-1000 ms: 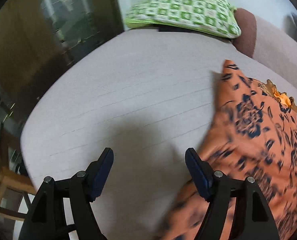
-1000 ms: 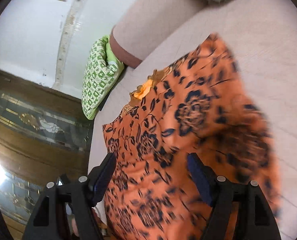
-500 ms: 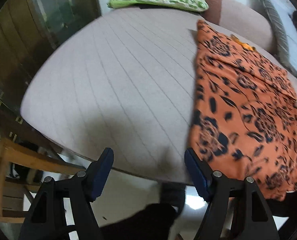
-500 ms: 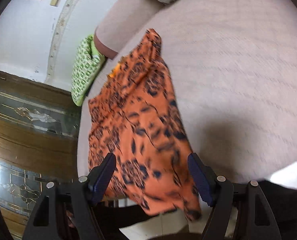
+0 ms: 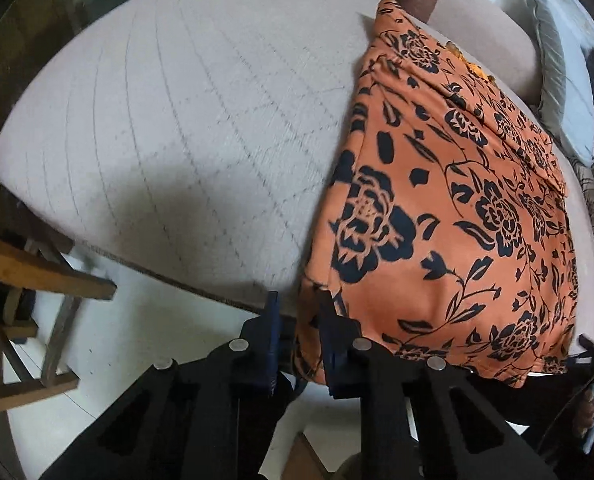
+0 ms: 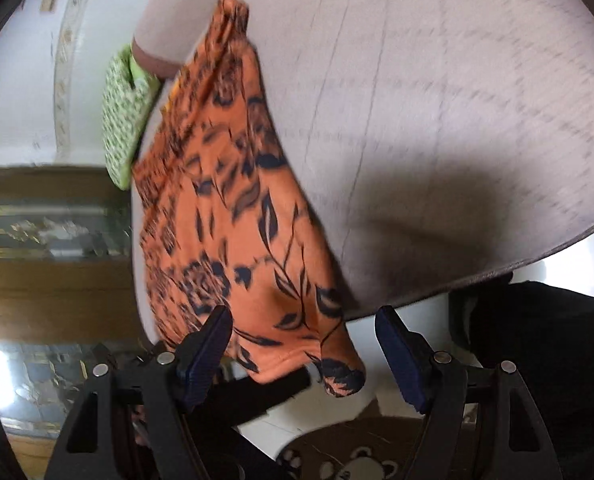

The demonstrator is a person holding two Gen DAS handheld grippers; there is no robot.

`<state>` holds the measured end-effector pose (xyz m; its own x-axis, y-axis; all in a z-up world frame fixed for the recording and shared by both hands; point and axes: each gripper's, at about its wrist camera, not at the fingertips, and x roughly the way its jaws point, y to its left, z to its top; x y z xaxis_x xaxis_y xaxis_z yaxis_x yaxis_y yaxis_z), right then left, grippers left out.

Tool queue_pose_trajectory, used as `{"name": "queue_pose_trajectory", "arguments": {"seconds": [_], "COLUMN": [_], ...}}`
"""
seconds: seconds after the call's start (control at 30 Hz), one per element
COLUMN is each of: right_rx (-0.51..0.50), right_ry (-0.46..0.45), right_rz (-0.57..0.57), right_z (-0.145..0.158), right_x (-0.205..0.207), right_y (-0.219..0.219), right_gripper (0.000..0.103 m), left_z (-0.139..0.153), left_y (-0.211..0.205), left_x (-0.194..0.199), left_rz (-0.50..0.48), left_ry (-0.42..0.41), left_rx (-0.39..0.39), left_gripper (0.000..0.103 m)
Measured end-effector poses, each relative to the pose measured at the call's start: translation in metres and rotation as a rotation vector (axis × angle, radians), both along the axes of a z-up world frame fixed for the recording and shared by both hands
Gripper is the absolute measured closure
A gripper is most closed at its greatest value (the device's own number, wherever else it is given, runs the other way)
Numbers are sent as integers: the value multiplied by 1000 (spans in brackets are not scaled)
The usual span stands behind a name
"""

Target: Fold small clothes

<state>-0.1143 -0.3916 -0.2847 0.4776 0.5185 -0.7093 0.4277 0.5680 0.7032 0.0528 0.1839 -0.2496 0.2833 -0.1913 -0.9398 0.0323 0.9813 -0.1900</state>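
Left gripper point(image 5: 297, 320), its jaws drawn close together, pinches the near left corner of an orange garment point(image 5: 449, 200) printed with black roses, at the front edge of a pale quilted cushion point(image 5: 197, 120). Right gripper point(image 6: 303, 344) hovers with jaws spread wide around the garment's point(image 6: 233, 216) opposite hem corner, which hangs over the cushion point(image 6: 457, 100) edge; contact cannot be confirmed. Long axis of the cloth runs from the near edge away toward the backrest, where its narrow end lies beside a green checked pillow point(image 6: 121, 120). A bear-print mat point(image 6: 361, 460) lies on the floor below. No readable writing or label shows.
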Motion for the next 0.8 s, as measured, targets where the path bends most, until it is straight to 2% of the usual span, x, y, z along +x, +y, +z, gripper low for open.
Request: {"name": "queue_pose_trajectory", "arguments": {"seconds": [0.03,0.1,0.13,0.17,0.2,0.27,0.47,0.6,0.7,0.8], "right_rx": [-19,-33,-36,-49,-85,-121,-147,-128,-125,-119], "right_ry": [21,52,61,69,81,85,82,104,107,99], "right_rz": [12,16,27,46,71,91,112,100,111,113], "right_z": [-3,-9,-11,-12,-11,-9,-3,-8,-11,-11], "right_x": [3,7,10,12,15,16,20,18,18,19], "right_y": [5,10,13,17,23,31,43,39,35,36], "right_gripper": [27,34,52,69,71,80,82,82,82,82], "left_z": [-2,-6,-8,-9,-12,-16,-28,-17,-9,-16], "left_y": [2,6,7,8,9,9,-2,10,9,8], "left_x": [-1,-1,-1,-2,-3,-3,-2,-4,-5,-2], "left_rz": [5,14,17,20,22,25,-12,2,-10,0], "left_ry": [9,32,42,49,64,80,102,110,90,105], "left_rx": [-5,-20,-28,-33,-31,-26,-53,-221,-210,-183], "left_gripper": [85,85,85,79,59,37,37,37,34,33]}}
